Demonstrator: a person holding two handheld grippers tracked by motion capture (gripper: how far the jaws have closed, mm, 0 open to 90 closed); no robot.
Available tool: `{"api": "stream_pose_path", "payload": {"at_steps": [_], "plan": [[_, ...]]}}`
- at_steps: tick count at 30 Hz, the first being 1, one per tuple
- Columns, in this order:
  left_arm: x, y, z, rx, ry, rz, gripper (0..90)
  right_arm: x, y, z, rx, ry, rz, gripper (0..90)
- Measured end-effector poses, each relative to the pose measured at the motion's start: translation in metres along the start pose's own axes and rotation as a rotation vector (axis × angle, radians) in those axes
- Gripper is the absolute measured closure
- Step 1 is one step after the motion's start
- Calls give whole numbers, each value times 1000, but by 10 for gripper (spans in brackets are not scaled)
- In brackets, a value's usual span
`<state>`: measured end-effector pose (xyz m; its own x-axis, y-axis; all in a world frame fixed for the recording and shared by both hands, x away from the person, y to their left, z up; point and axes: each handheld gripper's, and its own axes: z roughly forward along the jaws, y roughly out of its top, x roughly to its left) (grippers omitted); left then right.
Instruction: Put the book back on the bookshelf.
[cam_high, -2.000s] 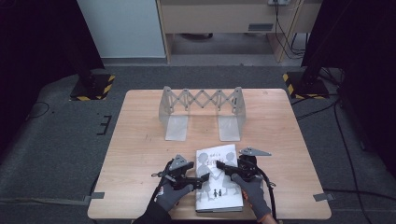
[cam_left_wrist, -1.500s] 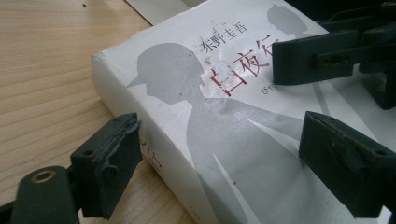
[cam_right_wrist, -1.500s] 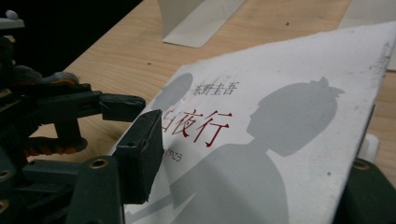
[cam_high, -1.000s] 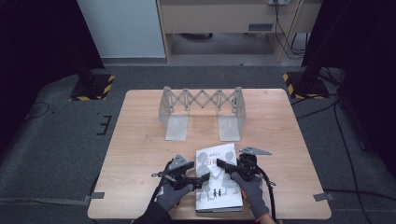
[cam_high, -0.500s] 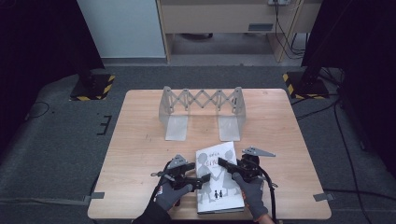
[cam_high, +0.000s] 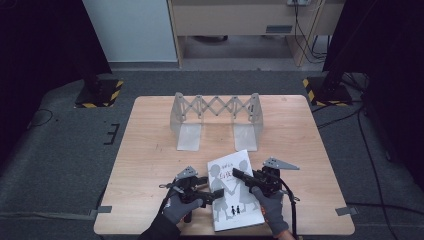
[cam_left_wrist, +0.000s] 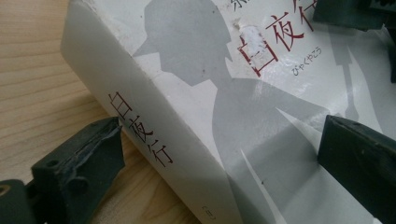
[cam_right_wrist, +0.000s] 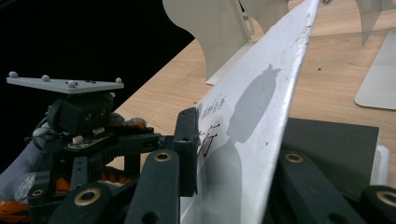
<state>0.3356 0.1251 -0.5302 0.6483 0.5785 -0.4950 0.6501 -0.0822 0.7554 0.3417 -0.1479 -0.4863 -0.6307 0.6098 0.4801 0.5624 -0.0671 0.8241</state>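
A white book (cam_high: 232, 192) with grey silhouettes and red lettering lies near the table's front edge. My left gripper (cam_high: 210, 192) is at its left side. Its jaws have just been opening and stand wide on either side of the spine (cam_left_wrist: 154, 140), with neither pad pressing on it. My right gripper (cam_high: 239, 175) reaches over the book from the right. Its jaws have just been closing, and they are shut on the front cover (cam_right_wrist: 252, 121), which tilts up off a dark page (cam_right_wrist: 327, 140). The left gripper (cam_right_wrist: 88, 121) is seen beyond the cover.
A grey folding metal rack (cam_high: 216, 117) with two flat feet stands at the back middle of the wooden table (cam_high: 150, 165). The table's front edge runs just below both hands. Striped stand bases (cam_high: 100, 92) sit on the floor beyond the far corners.
The right gripper has shifted slightly to the right at the book's edge. The left hand has kept its place beside the spine.
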Motion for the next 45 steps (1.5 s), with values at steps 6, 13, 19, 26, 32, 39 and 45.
{"api": "stream_pose_path", "payload": {"at_steps": [6, 13, 19, 26, 32, 39, 45], "plan": [[3, -1, 3, 6, -29, -26, 0, -2, 0, -1, 0, 11, 5, 713], [6, -2, 6, 4, -57, -56, 0, -4, 0, -3, -3, 13, 12, 718], [11, -7, 6, -10, -118, -92, 0, -2, 1, -3, -1, 31, 1, 727], [15, -9, 11, 10, -115, -126, 0, -10, 0, 1, 42, 21, 37, 708], [12, -8, 12, 18, -93, -120, 7, -14, -1, 3, 86, -19, 34, 663], [11, -9, 14, 5, -78, -113, 26, -12, -4, 9, 164, -112, -78, 415], [12, -8, 14, 8, -73, -113, 49, -12, -9, 13, 187, -167, -125, 225]]}}
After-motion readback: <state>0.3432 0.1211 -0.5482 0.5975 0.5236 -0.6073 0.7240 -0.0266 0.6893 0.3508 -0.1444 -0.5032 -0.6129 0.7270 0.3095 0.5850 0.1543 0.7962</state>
